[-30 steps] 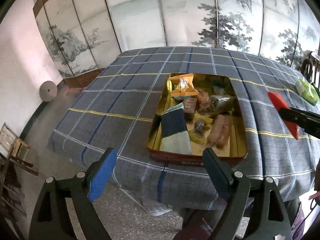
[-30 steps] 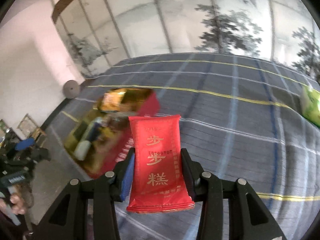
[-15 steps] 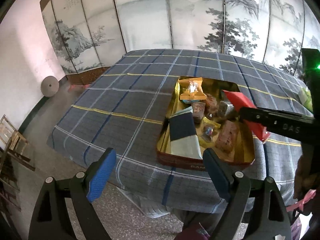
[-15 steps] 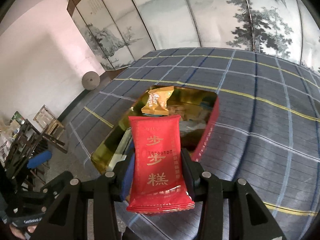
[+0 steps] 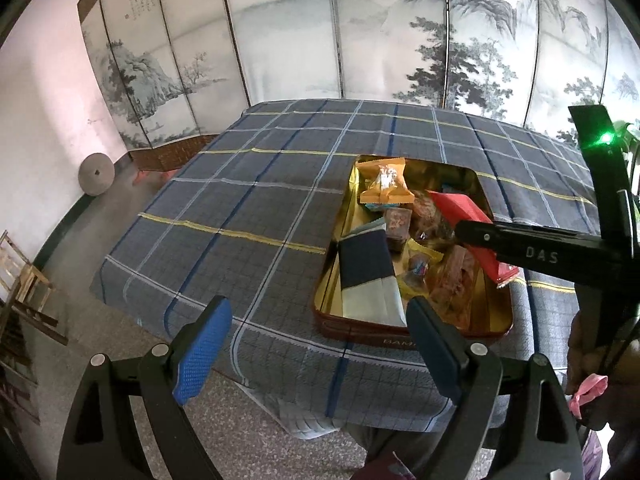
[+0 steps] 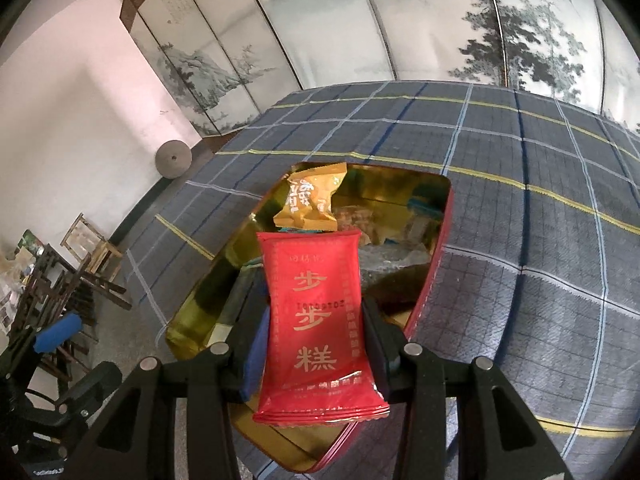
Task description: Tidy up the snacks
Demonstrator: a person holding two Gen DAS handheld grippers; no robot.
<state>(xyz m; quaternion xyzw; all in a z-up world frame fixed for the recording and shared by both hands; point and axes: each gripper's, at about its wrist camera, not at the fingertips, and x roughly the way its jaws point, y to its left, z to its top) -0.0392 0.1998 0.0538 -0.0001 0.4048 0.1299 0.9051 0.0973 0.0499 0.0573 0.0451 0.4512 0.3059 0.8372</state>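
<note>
Your right hand-held gripper (image 6: 316,344) has swung in across the counter (image 5: 248,216) and now hangs over the open tin (image 5: 412,334), its pads clamped on the sides of a red packet (image 6: 318,320). A second ago that packet was out over bare plaid cloth with the tin off to one side; now, in the left wrist view, it sits above the tin's right half, not yet touching the contents. That puts the placing step close: what looks to remain is a short drop and a release.

Your left hand-held gripper (image 5: 316,348) waits wide apart and empty at the counter's near edge, just short of the tin, much as it did a second ago.

Inside, an orange packet (image 5: 386,184) leans at the far end, a navy-and-white pack (image 5: 370,276) fills the left side, and smaller wrapped pieces crowd the middle. Free floor is scarce, so the red packet will probably land on top of others. A painted folding screen (image 5: 360,40) stands behind the counter.
</note>
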